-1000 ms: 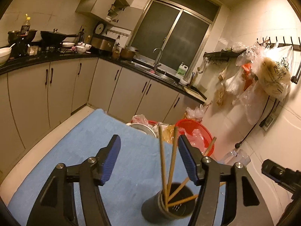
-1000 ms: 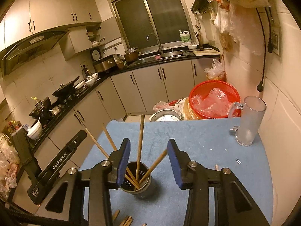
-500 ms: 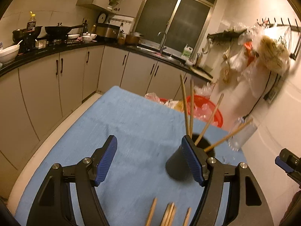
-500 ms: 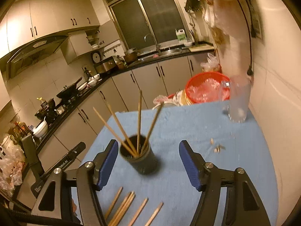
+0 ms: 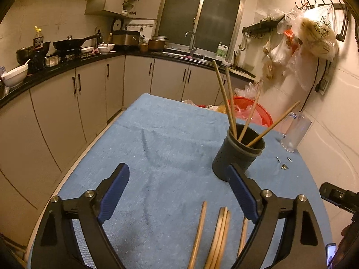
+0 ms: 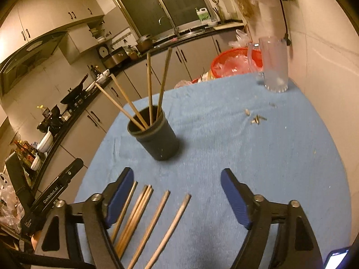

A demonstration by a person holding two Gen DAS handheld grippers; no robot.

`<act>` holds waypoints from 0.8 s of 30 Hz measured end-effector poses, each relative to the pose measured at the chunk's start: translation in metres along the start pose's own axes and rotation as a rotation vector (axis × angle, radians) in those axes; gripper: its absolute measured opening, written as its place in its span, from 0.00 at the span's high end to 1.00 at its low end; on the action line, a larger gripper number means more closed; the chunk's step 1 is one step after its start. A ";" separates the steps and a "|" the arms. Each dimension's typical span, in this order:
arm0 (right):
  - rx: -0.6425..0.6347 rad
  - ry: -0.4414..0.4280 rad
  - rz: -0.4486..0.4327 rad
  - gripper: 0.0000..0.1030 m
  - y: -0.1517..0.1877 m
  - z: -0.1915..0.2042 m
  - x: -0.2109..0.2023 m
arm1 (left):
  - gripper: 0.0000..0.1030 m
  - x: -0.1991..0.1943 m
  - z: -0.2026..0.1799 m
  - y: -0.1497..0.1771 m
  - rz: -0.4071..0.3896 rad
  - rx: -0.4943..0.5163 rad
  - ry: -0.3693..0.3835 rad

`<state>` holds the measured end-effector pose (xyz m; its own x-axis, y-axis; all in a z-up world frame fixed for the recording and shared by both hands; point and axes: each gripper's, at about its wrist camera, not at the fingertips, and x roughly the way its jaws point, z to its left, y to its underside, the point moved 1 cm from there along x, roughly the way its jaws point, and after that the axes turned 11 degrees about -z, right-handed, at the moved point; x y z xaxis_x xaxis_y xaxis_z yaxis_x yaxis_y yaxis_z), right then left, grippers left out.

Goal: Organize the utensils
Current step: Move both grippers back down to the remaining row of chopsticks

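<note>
A dark round holder (image 5: 237, 154) stands on the blue cloth with several wooden chopsticks (image 5: 228, 103) upright in it; it also shows in the right wrist view (image 6: 157, 137). Several loose chopsticks (image 5: 217, 237) lie flat on the cloth in front of it, also in the right wrist view (image 6: 143, 219). My left gripper (image 5: 177, 192) is open and empty, hovering above the cloth behind the loose chopsticks. My right gripper (image 6: 177, 196) is open and empty, above the loose chopsticks' tips.
A clear glass mug (image 6: 273, 65) stands at the far right of the blue-covered table (image 5: 157, 134). Small metal bits (image 6: 257, 118) lie near it. A red basket (image 5: 253, 112) sits beyond the table's far edge. Kitchen cabinets run along the left.
Both grippers have drawn back and away from the holder, opening wider. The loose chopsticks on the cloth have come more fully into view in front of them.
</note>
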<state>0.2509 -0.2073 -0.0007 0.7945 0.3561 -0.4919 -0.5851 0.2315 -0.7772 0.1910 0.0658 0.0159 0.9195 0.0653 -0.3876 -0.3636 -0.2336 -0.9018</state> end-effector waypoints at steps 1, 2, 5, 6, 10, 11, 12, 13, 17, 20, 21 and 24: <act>-0.001 0.002 0.004 0.11 0.003 0.000 0.001 | 0.10 0.000 0.001 0.002 0.004 -0.001 -0.002; -0.004 0.003 0.007 0.06 0.005 0.000 0.001 | 0.09 0.001 0.000 0.002 0.013 -0.001 -0.001; -0.013 0.009 0.020 0.00 0.011 0.001 0.002 | 0.08 0.005 0.002 0.008 0.061 -0.001 0.011; -0.017 0.014 0.030 0.00 0.014 0.001 0.003 | 0.08 0.007 0.002 0.010 0.074 -0.002 0.012; -0.021 0.028 0.061 0.00 0.021 0.001 0.009 | 0.08 0.010 0.005 0.018 0.108 -0.002 0.012; -0.024 0.033 0.070 0.00 0.023 0.001 0.010 | 0.08 0.012 0.005 0.020 0.120 0.000 0.012; -0.028 0.041 0.079 0.00 0.025 0.001 0.012 | 0.08 0.014 0.006 0.022 0.132 0.006 0.009; -0.033 0.047 0.092 0.00 0.027 0.002 0.015 | 0.08 0.016 0.006 0.023 0.138 0.009 0.007; -0.052 0.066 0.133 0.04 0.035 0.002 0.025 | 0.08 0.031 0.007 0.030 0.209 0.029 -0.032; -0.063 0.094 0.176 0.34 0.041 0.002 0.035 | 0.08 0.047 0.008 0.037 0.283 0.017 -0.032; -0.064 0.099 0.202 0.45 0.044 0.001 0.040 | 0.08 0.051 0.007 0.039 0.303 0.011 -0.017; -0.037 0.083 0.251 0.50 0.050 -0.002 0.050 | 0.10 0.067 -0.002 0.044 0.374 0.040 0.011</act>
<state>0.2617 -0.1799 -0.0646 0.6368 0.3226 -0.7004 -0.7603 0.1116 -0.6399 0.2366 0.0583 -0.0490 0.7235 -0.0282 -0.6897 -0.6800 -0.2013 -0.7050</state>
